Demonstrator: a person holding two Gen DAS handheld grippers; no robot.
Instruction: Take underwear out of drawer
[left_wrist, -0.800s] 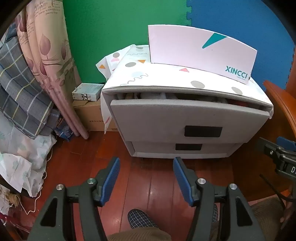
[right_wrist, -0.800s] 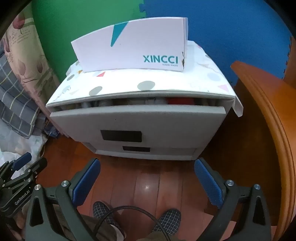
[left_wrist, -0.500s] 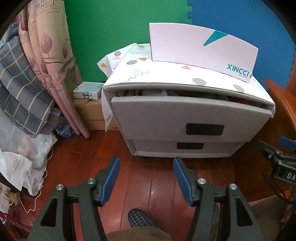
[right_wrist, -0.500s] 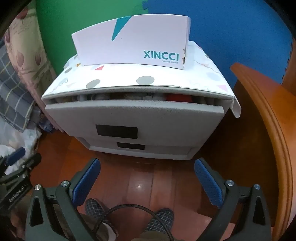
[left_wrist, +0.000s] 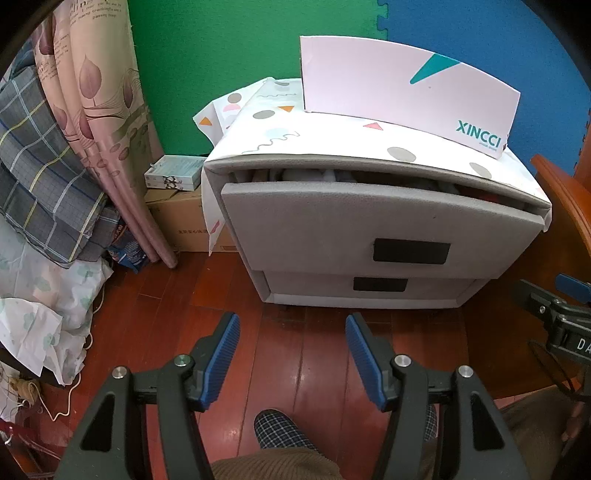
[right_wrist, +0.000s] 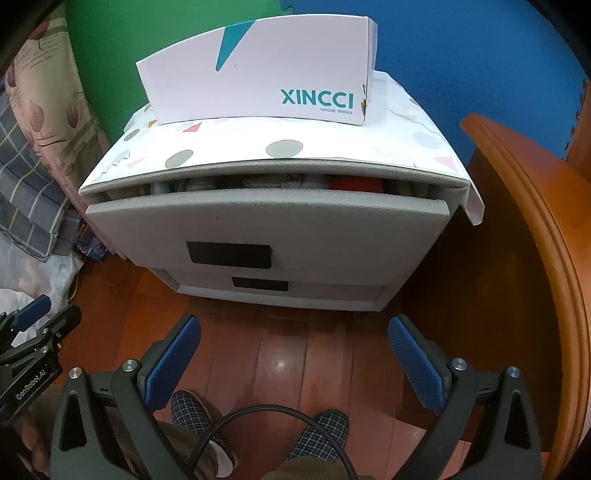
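A grey two-drawer cabinet stands on the wooden floor. Its top drawer (left_wrist: 373, 221) (right_wrist: 266, 221) is pulled out a little, and folded clothes show in the gap, white and grey ones (right_wrist: 280, 181) and a red one (right_wrist: 352, 183). Which of them is underwear I cannot tell. My left gripper (left_wrist: 292, 350) is open and empty above the floor in front of the cabinet. My right gripper (right_wrist: 293, 356) is open wider, also empty, in front of the cabinet. Each gripper shows at the edge of the other's view.
A white XINCCI shoe box (right_wrist: 258, 74) sits on the patterned cloth on top. The lower drawer (right_wrist: 280, 286) is shut. A curved wooden furniture edge (right_wrist: 535, 206) is at right. Curtains, bedding (left_wrist: 44, 177) and cardboard boxes (left_wrist: 181, 214) are at left. Slippered feet (right_wrist: 195, 413) are below.
Both grippers have moved slightly closer to the cabinet and a little higher; the drawer gap shows more from above. Both stay open and empty.
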